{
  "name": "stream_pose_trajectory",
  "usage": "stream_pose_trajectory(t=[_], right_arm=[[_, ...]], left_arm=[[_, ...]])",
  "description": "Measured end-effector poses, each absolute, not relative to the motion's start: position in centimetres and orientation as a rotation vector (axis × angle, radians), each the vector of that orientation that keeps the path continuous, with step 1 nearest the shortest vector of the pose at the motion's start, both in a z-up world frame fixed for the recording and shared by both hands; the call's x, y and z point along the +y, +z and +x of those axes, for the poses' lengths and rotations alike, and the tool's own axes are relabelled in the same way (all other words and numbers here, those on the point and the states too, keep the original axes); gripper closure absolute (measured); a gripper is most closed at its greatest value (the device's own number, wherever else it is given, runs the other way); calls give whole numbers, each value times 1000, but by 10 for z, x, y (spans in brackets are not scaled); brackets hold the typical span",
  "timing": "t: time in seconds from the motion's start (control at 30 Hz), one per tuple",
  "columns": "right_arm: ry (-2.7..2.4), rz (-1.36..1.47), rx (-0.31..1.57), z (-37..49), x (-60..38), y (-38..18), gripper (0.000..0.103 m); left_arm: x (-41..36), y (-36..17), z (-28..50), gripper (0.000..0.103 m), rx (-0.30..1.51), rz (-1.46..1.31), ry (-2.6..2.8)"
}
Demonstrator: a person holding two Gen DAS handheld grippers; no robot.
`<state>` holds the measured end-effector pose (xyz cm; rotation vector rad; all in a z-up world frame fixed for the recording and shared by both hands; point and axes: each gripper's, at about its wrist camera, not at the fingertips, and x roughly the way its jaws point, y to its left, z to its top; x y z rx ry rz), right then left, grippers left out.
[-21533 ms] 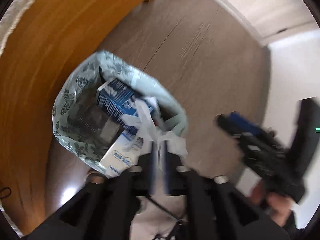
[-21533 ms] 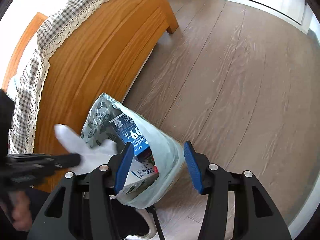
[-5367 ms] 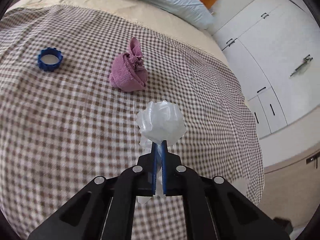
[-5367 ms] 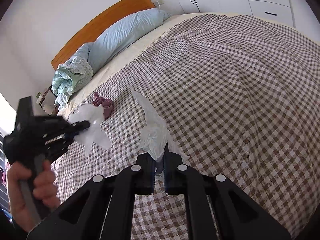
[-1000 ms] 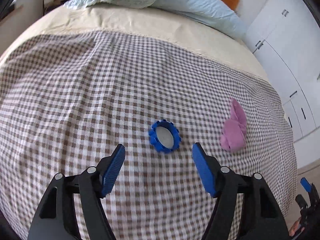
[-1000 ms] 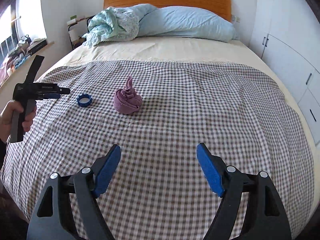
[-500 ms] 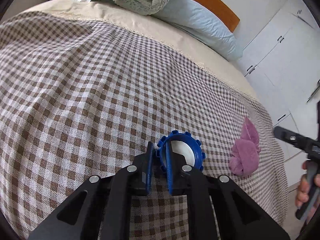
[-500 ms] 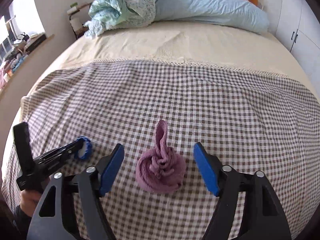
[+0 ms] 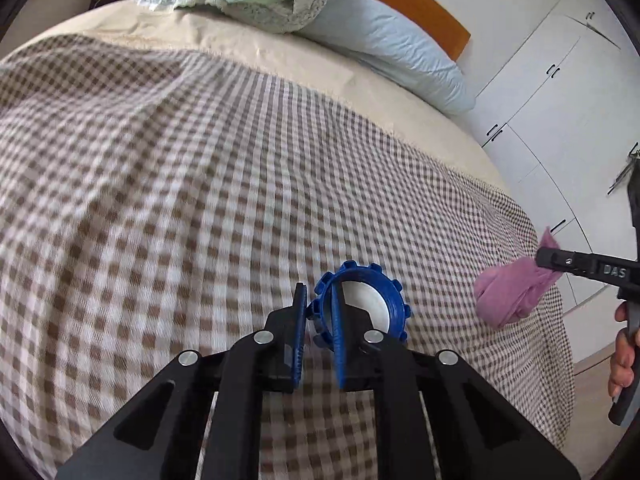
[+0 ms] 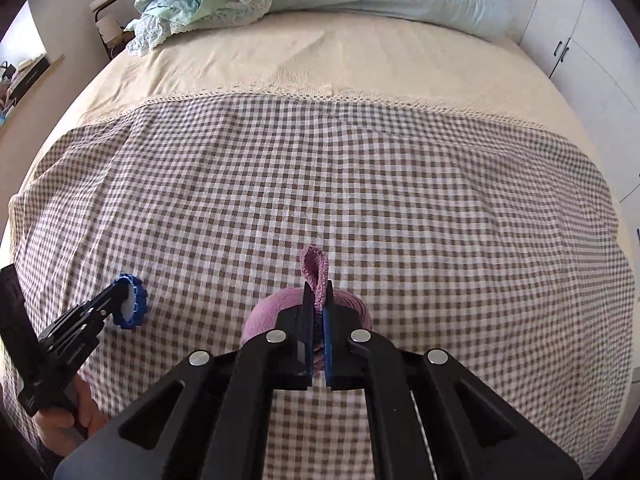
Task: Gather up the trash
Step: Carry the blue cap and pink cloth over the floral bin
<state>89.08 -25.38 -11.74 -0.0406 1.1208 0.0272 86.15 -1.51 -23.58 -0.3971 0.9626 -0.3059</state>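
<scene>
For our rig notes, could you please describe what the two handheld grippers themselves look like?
Both match: the left gripper and right gripper have black, angular frames with triangular cut-outs, round silver fasteners and two slim blue ribbed fingers. Seen side-on, the right gripper's black body carries white lettering. No cables or sleeves show.

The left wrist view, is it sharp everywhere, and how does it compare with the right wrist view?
Left wrist view: the checked blanket is smeared by motion blur, while the left tongs and blue ring stay fairly sharp. Right wrist view: the checks are crisp, and the pink cloth shows its knit; both views bend straight lines at the edges, as fisheye lenses do.
</scene>
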Motion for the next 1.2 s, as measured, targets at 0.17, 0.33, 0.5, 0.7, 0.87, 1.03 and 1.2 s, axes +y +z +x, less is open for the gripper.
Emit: stream_pose_trajectory(t=[0.17, 0.33, 0.5, 0.7, 0.87, 1.03, 1.2], right_arm=[[66, -83, 1091, 837, -259, -88, 99], [99, -121, 1084, 782, -268, -74, 99], [124, -82, 1042, 714, -286, -63, 99], [127, -57, 1016, 596, -315, -50, 99], [119, -33, 1056, 476, -349, -60, 99], [52, -14, 1140, 377, -384, -103, 99], [-31, 51, 1224, 319, -425, -175, 99]], left_arm=[[-20, -213, 822, 94, 1004, -363, -321], [-50, -171, 774, 93, 1022, -230, -387], [-74, -147, 714, 93, 1040, -149, -427], [-111, -134, 624, 94, 1086, -112, -541], [-164, -131, 531, 93, 1150, -24, -683], [-223, -138, 452, 93, 1194, 56, -845], [-275, -162, 409, 93, 1249, 141, -924]])
